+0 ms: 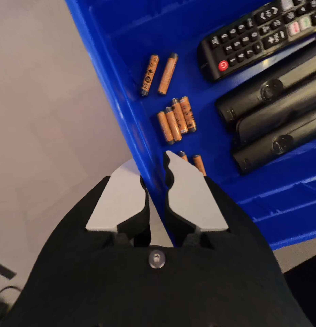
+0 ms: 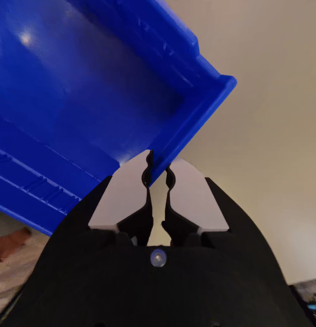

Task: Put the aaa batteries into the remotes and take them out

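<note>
A blue bin (image 1: 107,53) holds several orange AAA batteries: two loose ones (image 1: 150,74), a tight cluster (image 1: 176,118), and two more (image 1: 199,164) beside my right finger. A black remote (image 1: 251,40) lies buttons up. Two black remotes (image 1: 268,95) (image 1: 277,146) lie backs up beside it. My left gripper (image 1: 150,159) straddles the bin's side wall, one finger outside and one inside, shut on it. My right gripper (image 2: 159,159) is shut on the bin's rim (image 2: 215,106) near a corner. That end of the bin shows nothing inside.
The bin sits on a pale tabletop (image 1: 47,106). A dark strip (image 1: 3,270) and a black cable (image 1: 5,292) lie at the lower left. In the right wrist view a beige surface (image 2: 259,123) lies beyond the bin, and a brown patch (image 2: 10,242) shows at the lower left. About 50 cm separates my left fingertips from my right.
</note>
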Motion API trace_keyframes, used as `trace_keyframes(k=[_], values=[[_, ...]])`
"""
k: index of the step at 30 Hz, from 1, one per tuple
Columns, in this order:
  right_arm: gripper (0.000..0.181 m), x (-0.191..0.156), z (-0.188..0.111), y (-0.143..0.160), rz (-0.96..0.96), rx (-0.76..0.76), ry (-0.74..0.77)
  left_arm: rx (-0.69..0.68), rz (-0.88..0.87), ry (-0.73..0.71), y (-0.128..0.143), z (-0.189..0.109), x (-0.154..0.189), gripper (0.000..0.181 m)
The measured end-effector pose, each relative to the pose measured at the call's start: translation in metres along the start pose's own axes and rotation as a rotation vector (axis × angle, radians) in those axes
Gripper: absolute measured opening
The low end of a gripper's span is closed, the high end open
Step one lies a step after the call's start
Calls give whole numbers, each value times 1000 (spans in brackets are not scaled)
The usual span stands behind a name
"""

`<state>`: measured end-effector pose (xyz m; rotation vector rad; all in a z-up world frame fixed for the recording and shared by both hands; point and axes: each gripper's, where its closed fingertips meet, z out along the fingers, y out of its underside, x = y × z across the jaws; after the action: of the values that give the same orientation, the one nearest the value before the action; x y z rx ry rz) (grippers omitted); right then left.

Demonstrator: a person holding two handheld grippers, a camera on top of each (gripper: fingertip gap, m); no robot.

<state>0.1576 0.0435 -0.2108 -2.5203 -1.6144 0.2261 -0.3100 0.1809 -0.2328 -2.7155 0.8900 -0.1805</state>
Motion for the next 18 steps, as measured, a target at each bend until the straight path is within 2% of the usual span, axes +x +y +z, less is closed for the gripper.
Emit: trace_keyframes(k=[2,6,9,12,18], values=[[10,31,-3,8,-6,-36,-6,-35,43,1,1,0,-23,7],[10,110,-9,16,-41,-139,62,-98,155,-18,0,-1,-64,9],[12,166,-11,11,-140,-184,101,-115,258,-53,-8,1,-95,13],[12,215,-12,3,-253,-230,152,-145,380,-84,-18,2,-123,17],[14,300,-9,-33,-300,-290,243,-174,514,-126,-52,11,-175,20]])
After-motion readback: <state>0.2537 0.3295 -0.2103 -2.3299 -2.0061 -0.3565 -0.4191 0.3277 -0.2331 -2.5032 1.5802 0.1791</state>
